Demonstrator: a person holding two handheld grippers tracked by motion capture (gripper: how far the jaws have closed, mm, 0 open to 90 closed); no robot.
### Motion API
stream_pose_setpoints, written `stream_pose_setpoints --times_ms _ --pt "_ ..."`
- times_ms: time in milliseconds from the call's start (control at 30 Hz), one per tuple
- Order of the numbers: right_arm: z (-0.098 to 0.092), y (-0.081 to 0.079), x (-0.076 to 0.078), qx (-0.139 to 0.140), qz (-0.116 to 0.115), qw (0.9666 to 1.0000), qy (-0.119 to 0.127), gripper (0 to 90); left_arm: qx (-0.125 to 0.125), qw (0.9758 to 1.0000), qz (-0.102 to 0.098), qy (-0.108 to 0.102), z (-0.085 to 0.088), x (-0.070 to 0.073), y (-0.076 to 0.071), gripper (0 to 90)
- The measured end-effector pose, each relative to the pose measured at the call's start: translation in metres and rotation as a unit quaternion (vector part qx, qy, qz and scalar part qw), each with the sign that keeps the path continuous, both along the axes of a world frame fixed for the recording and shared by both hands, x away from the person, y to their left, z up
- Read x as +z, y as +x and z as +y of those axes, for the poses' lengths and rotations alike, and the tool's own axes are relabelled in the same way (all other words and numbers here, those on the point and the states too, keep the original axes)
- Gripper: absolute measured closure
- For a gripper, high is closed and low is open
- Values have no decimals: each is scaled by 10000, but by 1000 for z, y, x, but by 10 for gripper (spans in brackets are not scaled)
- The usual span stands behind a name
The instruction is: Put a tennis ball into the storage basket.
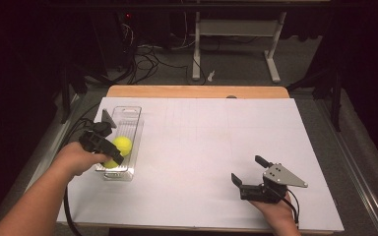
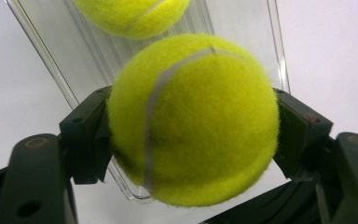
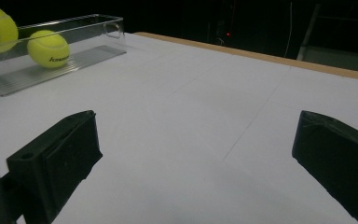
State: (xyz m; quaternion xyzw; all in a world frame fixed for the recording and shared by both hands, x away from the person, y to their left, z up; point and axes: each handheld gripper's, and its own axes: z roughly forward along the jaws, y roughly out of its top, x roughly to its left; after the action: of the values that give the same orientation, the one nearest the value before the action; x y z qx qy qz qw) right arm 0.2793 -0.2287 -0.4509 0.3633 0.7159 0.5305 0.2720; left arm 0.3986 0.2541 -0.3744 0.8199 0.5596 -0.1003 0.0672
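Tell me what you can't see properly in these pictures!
- Held ball: the high view shows just a sliver; the left tool covers the rest.
- Second ball: the top edge of the left gripper view cuts it off.
- Clear tray: its near-left part sits behind the hand in the high view.
- Print on the lying ball: too small to read.
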Motion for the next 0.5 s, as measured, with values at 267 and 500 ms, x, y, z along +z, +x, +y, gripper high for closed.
stream_pose_setpoints --times_ms 267,500 --pt "0 0 0 -5 -4 10000 3 15 -24 10000 21 22 -2 -4 1 263" --pt "0 0 0 -4 4 10000 13 15 -57 10000 34 52 -5 -6 1 263"
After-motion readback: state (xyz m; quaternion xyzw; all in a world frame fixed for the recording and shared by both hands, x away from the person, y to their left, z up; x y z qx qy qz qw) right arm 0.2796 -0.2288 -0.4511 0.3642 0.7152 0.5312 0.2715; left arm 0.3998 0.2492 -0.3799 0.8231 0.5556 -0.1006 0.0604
